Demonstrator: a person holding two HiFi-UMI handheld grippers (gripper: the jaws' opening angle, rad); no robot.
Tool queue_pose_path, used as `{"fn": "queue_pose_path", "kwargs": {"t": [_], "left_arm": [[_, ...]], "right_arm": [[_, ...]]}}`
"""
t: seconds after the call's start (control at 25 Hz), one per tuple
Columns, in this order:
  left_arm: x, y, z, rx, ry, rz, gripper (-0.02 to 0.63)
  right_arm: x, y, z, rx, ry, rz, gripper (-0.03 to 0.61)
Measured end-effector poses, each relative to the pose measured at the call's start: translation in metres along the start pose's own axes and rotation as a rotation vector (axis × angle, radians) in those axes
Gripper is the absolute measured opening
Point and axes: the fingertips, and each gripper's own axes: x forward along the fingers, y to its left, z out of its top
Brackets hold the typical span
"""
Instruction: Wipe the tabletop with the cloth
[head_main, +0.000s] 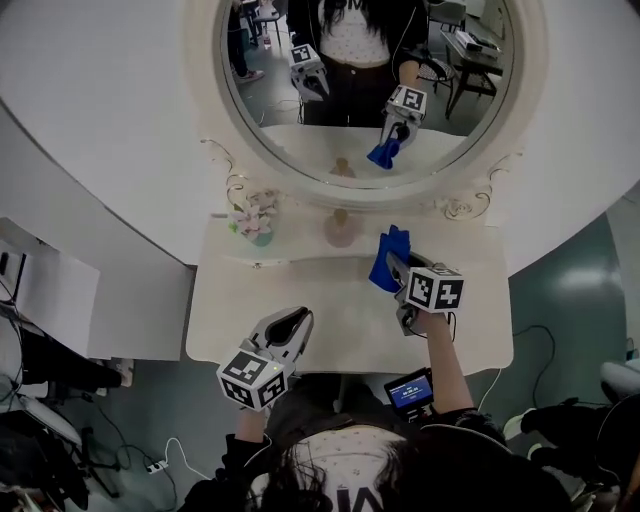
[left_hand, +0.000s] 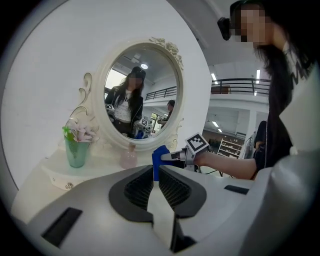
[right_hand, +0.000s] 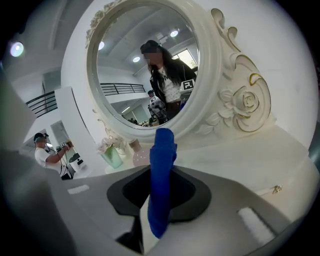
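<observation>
Fingers (right_hand: 187, 197) of right gripper (head_main: 393, 266) pinching blue cloth (head_main: 386, 248), left gripper (head_main: 299, 320) closed

head: overhead, down | gripper views: low over tabletop (head_main: 340, 300) | shared: mirror (head_main: 365, 90)

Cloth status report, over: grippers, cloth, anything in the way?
Right gripper shut on blue cloth, near tabletop back right. Left gripper shut, empty. Vase and pink bottle on the back ledge.
</observation>
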Motion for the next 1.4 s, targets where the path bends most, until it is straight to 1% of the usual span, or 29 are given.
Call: {"fn": "queue_pose_path", "kwargs": {"t": [0.24,0.36,0.48,0.64,0.76,0.92,1.08,1.24,1.4], "left_arm": [[0.000,0.036,0.011,0.004,0.003,-0.024,0.014],[0.000,0.048,0.015,0.001,0.001,-0.033,0.014],[0.005,0.053,0.019,0.005,0.003,-0.053,0.014],[0.011,0.057,0.021,0.005,0.011,-0.077,0.014],[0.016,0.060,0.022,0.003,0.014,-0.086,0.014],[0.023,0.060,0.022,0.003,0.020,-0.102,0.014],[0.030,0.052,0.022,0.008,0.025,-0.118,0.014],[0.036,0.042,0.022,0.015,0.025,-0.132,0.014],[0.038,0.033,0.022,0.020,0.026,-0.126,0.014]], "right_arm": [[0.042,0.005,0.011,0.008,0.016,-0.031,0.084],[0.064,0.004,0.012,-0.008,0.057,-0.050,0.084],[0.081,-0.003,0.011,-0.066,0.123,-0.104,0.084],[0.092,-0.020,0.003,-0.200,0.227,-0.188,0.084],[0.091,-0.034,-0.002,-0.283,0.261,-0.230,0.084],[0.086,-0.048,0.000,-0.277,0.245,-0.233,0.084],[0.073,-0.067,0.005,-0.313,0.246,-0.255,0.084],[0.055,-0.093,0.009,-0.325,0.243,-0.279,0.084],[0.032,-0.124,0.012,-0.329,0.245,-0.318,0.084]]}}
